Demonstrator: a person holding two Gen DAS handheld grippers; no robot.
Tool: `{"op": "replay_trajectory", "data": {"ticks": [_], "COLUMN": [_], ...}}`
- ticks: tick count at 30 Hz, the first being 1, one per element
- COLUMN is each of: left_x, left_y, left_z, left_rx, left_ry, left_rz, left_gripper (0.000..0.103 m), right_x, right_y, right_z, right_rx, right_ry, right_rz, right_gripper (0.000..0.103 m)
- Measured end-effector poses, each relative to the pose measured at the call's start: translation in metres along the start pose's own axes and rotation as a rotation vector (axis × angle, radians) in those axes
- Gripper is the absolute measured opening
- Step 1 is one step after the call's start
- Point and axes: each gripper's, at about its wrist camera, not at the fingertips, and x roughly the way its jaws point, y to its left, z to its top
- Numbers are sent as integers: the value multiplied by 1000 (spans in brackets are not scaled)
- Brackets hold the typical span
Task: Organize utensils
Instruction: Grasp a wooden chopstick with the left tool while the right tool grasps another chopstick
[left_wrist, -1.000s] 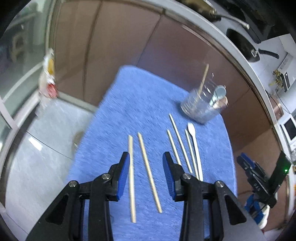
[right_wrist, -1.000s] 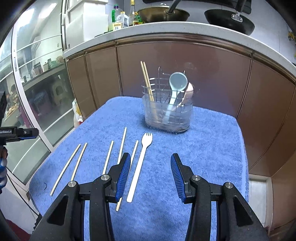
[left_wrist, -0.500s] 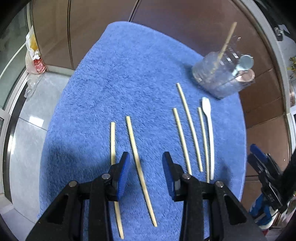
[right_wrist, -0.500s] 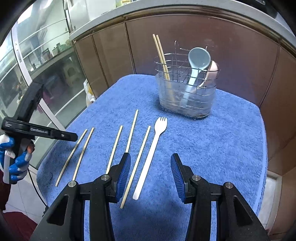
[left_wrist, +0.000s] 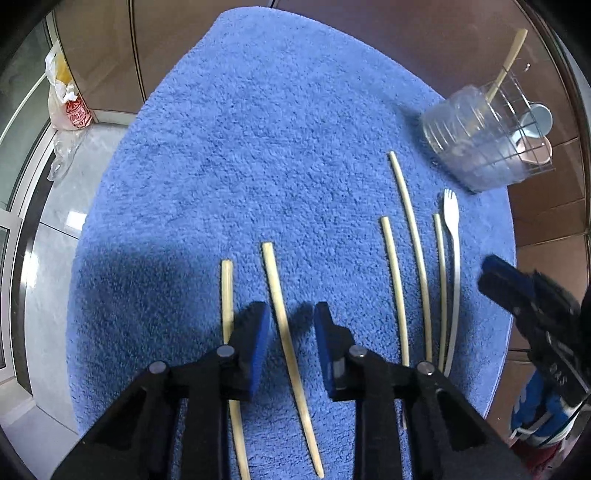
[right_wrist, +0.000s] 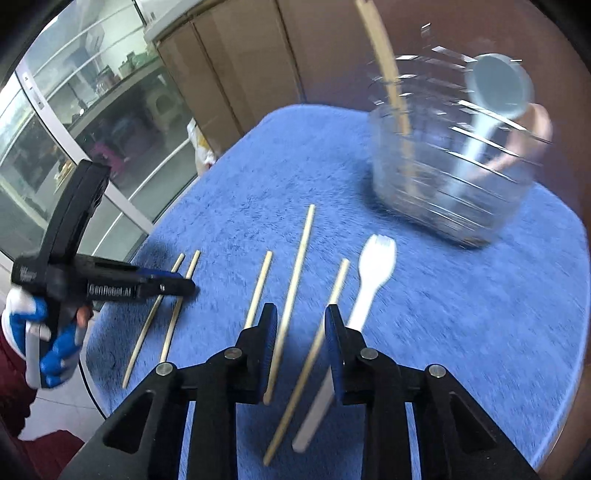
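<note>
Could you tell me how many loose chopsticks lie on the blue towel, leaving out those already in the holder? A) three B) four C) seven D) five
D: the left wrist view shows five chopsticks flat on the towel, two by the left gripper and three beside the white fork.

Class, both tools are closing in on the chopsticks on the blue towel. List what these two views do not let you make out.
- Leftmost chopstick, left wrist view: its middle is hidden behind the left tool.
- White fork, right wrist view: part of its handle is covered by the right tool.
- Utensil holder, right wrist view: motion blur smears its contents.
</note>
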Motion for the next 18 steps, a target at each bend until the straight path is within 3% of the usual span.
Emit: {"op": "replay_trajectory", "data": {"ticks": [3,9,18], "left_x": [1,1,2], "left_y": [0,-5,-3], "left_z": [2,2,2], "left_rx": [-4,8,4], "left_ry": [2,-3,-7], "left_rz": [-3,12,22], "left_gripper": [19,16,8], "right_x": [22,56,101], "right_y": [7,18,22], "right_z": [20,61,79], "right_rx": [-21,-47,-59], "right_ry": [52,118,228], "right_rz": [-17,-77,-184], "right_gripper": [17,17,12]}}
